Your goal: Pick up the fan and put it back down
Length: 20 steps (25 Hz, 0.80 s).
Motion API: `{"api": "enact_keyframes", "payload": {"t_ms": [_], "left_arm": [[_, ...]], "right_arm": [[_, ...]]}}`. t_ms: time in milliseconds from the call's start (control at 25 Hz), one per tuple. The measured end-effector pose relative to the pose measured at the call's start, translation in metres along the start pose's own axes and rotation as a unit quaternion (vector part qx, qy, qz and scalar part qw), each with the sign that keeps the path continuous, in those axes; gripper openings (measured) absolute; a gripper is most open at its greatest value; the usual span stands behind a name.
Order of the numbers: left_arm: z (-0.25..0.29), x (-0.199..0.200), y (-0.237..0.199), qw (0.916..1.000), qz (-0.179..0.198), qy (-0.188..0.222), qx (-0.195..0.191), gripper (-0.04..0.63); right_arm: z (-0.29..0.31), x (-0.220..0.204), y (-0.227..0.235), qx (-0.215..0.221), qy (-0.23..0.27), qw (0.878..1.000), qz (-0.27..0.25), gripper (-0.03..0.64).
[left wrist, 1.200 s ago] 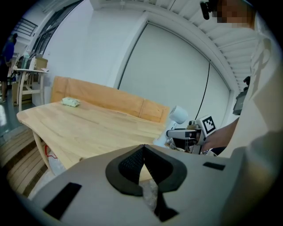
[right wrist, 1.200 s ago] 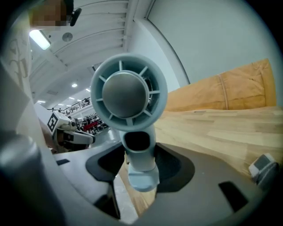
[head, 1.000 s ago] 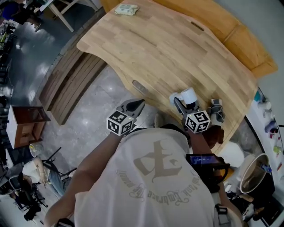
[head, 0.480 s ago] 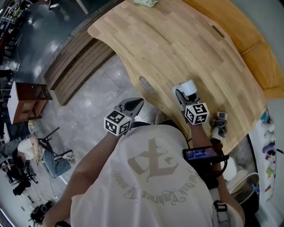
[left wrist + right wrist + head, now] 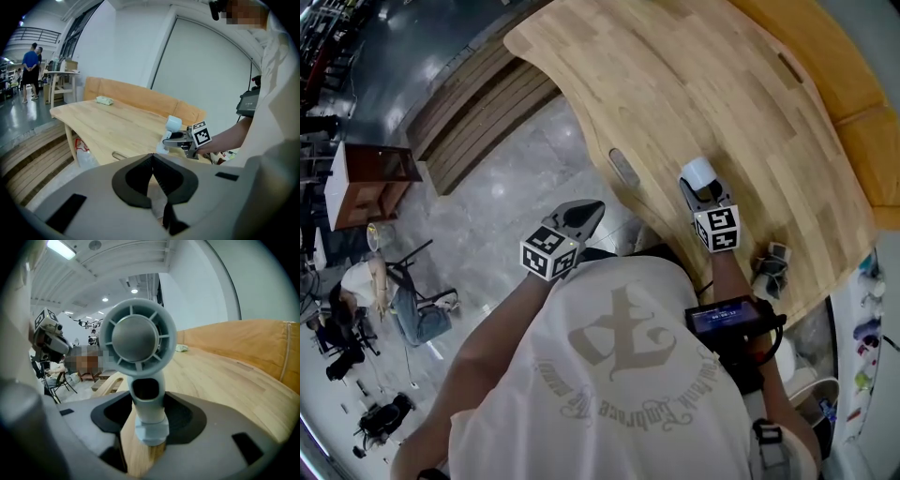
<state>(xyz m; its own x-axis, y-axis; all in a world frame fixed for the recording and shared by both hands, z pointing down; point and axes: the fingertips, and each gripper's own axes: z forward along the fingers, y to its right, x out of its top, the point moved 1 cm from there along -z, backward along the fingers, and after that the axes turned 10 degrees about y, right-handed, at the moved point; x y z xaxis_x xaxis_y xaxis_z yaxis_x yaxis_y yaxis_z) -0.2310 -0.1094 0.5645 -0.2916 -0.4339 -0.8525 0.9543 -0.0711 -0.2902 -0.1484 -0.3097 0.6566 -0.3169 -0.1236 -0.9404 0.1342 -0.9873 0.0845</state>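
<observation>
The fan (image 5: 137,336) is white, with a round grilled head on a short handle. It stands upright between the jaws of my right gripper (image 5: 149,404), which is shut on the handle. In the head view the fan (image 5: 698,173) is over the front part of the wooden table (image 5: 675,75), just beyond my right gripper (image 5: 704,192). Whether its foot touches the wood I cannot tell. My left gripper (image 5: 586,214) hangs off the table's front edge over the floor, its jaws shut on nothing. From the left gripper view (image 5: 152,158) I see the fan (image 5: 172,124) to the right.
A small grey object (image 5: 769,267) lies near the table's right front corner. A pale green packet (image 5: 104,100) lies far back on the table. An orange bench (image 5: 862,141) runs behind the table. Wooden steps (image 5: 478,112) lie on the floor to the left.
My right gripper has carried the fan along the table, away from the small grey object, and lowered it. The left gripper has shifted a little by the table edge.
</observation>
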Motion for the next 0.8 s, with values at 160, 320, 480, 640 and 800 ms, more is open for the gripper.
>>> {"api": "enact_keyframes", "payload": {"t_ms": [160,320,480,640,800], "left_arm": [[-0.001,-0.001,0.005,1.0000,-0.001,-0.004,-0.008,0.011],[-0.015,0.002,-0.011,1.0000,0.006,-0.005,0.002,0.011],[-0.006,-0.002,-0.008,0.9999,0.002,-0.010,-0.007,0.011],[0.002,-0.008,-0.001,0.9994,0.003,-0.013,-0.032,0.011],[0.003,-0.009,0.000,0.9990,0.002,-0.006,-0.045,0.011]], "right_arm": [[-0.005,-0.001,0.002,-0.005,0.008,1.000,0.011,0.222],[0.012,0.005,-0.009,0.002,0.016,1.000,0.013,0.222],[-0.003,-0.010,-0.003,-0.012,-0.012,1.000,0.003,0.224],[-0.031,-0.018,0.002,-0.049,-0.021,0.999,0.008,0.222],[-0.054,-0.021,-0.004,-0.075,-0.026,0.997,0.011,0.222]]}}
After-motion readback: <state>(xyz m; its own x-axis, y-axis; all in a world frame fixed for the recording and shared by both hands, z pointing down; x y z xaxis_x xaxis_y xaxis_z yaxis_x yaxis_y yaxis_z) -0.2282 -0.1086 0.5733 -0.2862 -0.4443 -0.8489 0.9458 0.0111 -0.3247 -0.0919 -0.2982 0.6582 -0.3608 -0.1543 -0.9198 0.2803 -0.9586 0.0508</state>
